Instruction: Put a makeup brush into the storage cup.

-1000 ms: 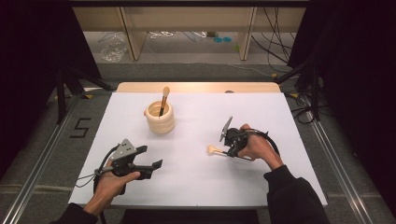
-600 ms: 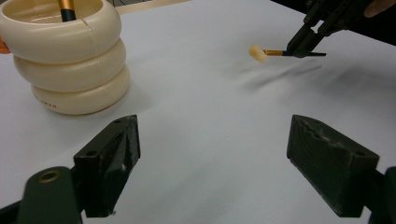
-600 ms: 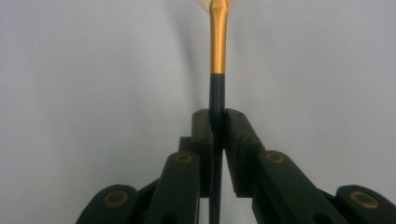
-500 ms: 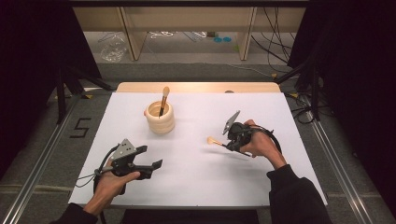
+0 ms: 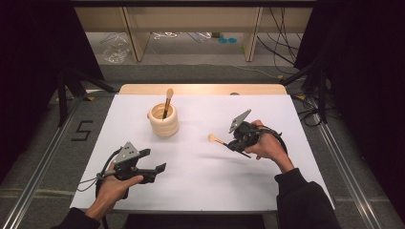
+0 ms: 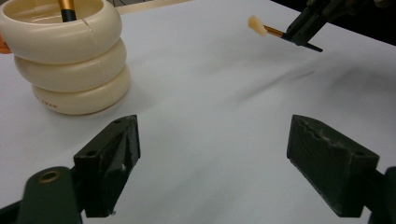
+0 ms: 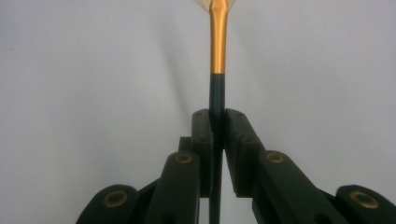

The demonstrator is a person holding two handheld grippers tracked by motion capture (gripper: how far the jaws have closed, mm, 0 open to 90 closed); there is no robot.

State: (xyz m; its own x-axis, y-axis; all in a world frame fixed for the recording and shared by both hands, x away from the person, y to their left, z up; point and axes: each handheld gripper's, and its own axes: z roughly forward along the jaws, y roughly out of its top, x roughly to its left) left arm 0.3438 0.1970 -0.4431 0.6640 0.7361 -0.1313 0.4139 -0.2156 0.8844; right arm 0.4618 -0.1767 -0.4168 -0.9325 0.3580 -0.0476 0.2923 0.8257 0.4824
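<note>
Brush (image 5: pixel 217 140): sitting clamped in the right gripper, hanging above the table at about 4 o'clock from the holder, tip pointing toward 10 o'clock
Right gripper (image 7: pixel 217 122): jaws pressing together on the brush's dark handle, gold ferrule sticking out past them
Left gripper (image 5: pixel 160 167): jaws spreading wide, gripping nothing, hovering low near the table's front-left
Holder (image 5: pixel 163 119): cream, ribbed, standing upright, carrying a second brush (image 5: pixel 167 101)
Table (image 5: pixel 200 181): white top, nothing else lying on it
</note>
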